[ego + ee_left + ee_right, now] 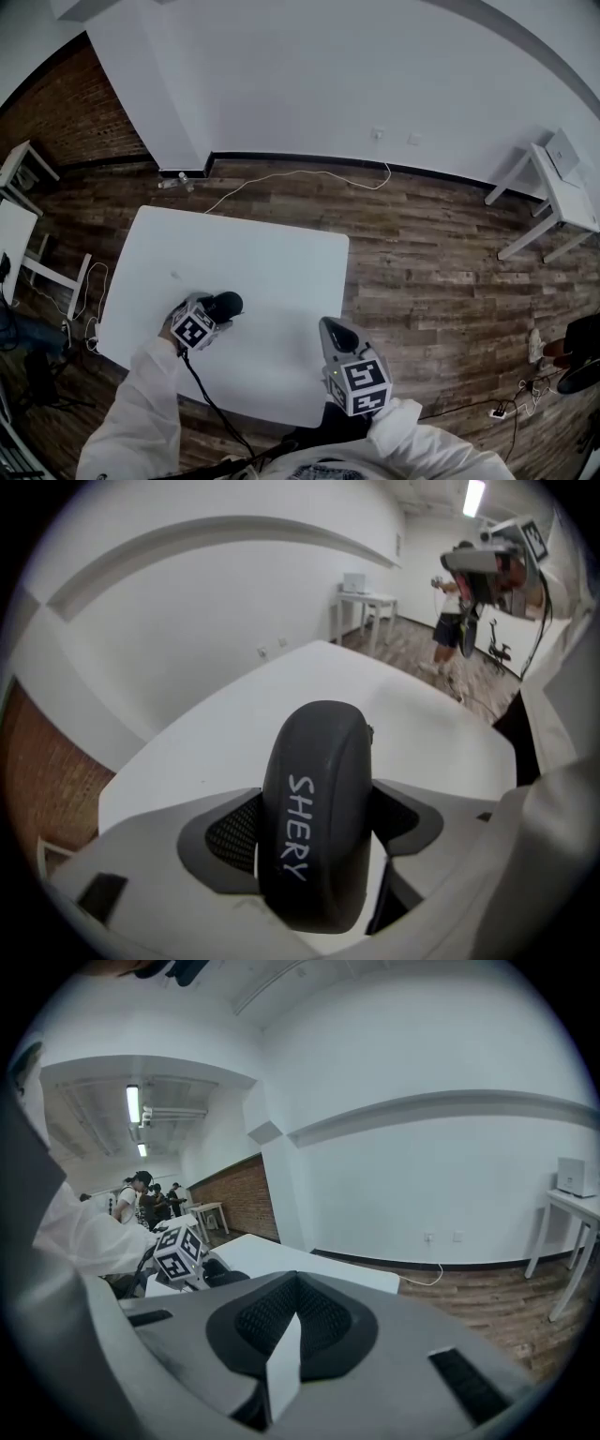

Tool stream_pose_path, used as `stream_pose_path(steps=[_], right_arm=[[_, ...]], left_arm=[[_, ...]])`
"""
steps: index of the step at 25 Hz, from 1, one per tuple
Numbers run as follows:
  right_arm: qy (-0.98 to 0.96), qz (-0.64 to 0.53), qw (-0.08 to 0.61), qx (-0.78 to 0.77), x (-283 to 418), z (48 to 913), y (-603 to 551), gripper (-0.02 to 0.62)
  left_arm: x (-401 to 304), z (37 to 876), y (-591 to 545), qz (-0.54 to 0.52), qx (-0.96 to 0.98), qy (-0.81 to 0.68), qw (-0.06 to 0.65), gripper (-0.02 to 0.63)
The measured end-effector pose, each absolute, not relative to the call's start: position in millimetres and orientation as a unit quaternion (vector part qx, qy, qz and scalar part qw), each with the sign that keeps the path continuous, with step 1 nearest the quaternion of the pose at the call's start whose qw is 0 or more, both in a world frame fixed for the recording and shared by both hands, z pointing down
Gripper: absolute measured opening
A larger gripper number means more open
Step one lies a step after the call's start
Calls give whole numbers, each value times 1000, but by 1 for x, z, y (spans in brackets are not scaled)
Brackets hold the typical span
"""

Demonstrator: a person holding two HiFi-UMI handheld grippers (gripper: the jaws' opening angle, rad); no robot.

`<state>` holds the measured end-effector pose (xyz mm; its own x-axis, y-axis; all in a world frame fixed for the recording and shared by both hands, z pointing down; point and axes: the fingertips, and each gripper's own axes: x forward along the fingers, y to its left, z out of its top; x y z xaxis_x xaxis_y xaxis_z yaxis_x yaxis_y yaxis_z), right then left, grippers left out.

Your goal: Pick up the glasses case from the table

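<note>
Right gripper [335, 328] sits closest to me, raised over the near edge of the table [272, 262], its jaws pressed together with nothing between them. My left gripper [212, 315] points steeply down at the table's left part, jaws closed onto the dark case [314, 827], one pad against each long side. From the head view the case rests on the tabletop at the gripper's tip. White lettering on it reads SHERY. White sleeves [141, 412] cover both my arms.
</note>
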<state>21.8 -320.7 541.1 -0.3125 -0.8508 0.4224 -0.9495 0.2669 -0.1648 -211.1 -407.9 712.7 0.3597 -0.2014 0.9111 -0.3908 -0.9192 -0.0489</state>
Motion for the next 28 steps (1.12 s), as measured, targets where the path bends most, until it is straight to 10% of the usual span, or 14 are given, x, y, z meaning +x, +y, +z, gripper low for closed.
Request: stream_pose_path(steps=[17, 28], right_arm=[[-857, 165, 58, 485, -58, 485, -348, 5], [-884, 154, 33, 440, -85, 452, -329, -2]], left_arm=[[-229, 485, -338, 161, 822, -520, 168, 371], [-257, 437, -308, 108, 779, -608, 113, 371]])
